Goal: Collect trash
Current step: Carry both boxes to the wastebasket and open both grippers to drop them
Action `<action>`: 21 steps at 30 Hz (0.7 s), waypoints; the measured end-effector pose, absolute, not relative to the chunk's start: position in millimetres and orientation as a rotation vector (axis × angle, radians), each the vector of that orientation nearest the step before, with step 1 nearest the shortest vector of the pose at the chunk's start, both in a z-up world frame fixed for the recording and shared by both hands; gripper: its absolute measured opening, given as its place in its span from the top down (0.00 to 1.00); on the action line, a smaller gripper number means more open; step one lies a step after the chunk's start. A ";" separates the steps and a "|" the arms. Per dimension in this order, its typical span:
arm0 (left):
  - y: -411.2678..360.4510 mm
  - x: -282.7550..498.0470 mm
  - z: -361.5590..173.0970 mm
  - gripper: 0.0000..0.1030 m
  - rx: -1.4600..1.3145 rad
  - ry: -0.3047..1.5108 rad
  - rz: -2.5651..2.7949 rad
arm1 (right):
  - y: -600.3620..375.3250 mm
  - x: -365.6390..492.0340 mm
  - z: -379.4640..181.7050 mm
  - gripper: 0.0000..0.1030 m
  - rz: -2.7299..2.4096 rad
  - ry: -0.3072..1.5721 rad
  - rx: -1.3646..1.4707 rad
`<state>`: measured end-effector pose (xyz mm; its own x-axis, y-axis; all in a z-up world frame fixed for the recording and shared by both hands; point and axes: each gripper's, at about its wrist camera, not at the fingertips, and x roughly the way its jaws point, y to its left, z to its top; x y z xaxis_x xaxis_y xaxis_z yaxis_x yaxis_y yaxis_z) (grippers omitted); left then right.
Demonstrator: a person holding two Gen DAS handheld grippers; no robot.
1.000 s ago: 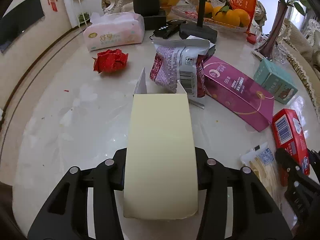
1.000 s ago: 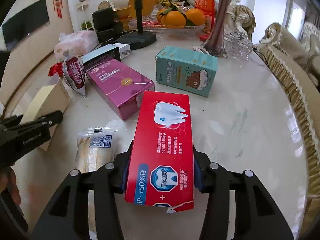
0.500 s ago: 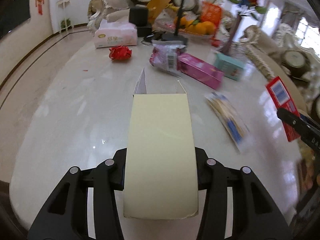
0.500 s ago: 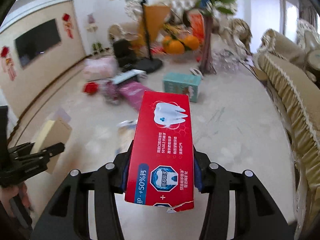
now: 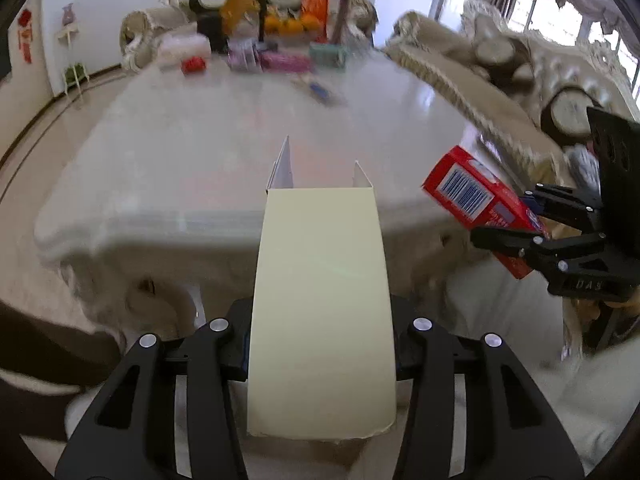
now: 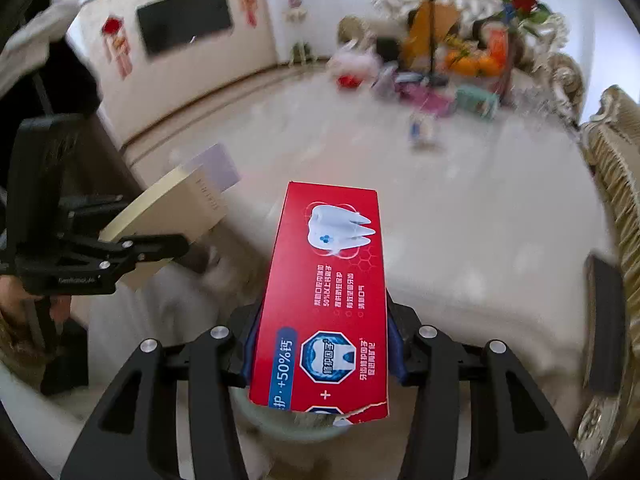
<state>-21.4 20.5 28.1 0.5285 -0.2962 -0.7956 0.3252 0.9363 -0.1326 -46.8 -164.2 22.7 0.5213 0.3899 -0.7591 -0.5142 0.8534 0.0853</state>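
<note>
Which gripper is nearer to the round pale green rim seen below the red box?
Right. The right gripper, shut on the red toothpaste box, hangs just above the pale green rim. The left gripper, shut on the cream box, is off to its left.

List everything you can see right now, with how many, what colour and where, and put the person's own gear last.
cream box: 1, pale yellow, flaps open, held in left tongs
toothpaste box: 1, red, held in right tongs
table: 1, pale marble, ahead
oranges: several, orange, far end of table
pink box: 1, magenta, far end
teal box: 1, far end
red wrapper: 1, crumpled, far end
television: 1, black, wall
left tongs: 1, black
right tongs: 1, black
</note>
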 end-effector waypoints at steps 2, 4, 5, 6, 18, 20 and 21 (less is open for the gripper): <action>16.0 -31.5 7.3 0.55 0.042 0.993 -0.376 | -159.8 -50.4 3.6 0.55 0.557 0.925 -0.150; 13.1 -30.4 -14.8 0.55 0.029 1.056 -0.385 | -154.1 -44.7 -26.2 0.55 0.533 1.006 -0.175; 8.9 -27.1 -32.9 0.55 0.025 1.098 -0.389 | -151.0 -39.2 -41.0 0.55 0.520 1.042 -0.188; 4.3 -23.9 -48.7 0.55 0.037 1.138 -0.389 | -146.6 -31.0 -61.4 0.55 0.512 1.096 -0.210; -11.9 17.9 -205.2 0.51 0.037 1.516 -0.329 | -122.9 22.6 -184.3 0.54 0.431 1.357 -0.290; -9.5 22.9 -215.1 0.33 0.037 1.539 -0.301 | -120.7 19.9 -191.2 0.46 0.418 1.363 -0.321; -9.9 24.0 -218.0 0.30 0.051 1.541 -0.278 | -118.2 17.2 -194.0 0.38 0.404 1.364 -0.329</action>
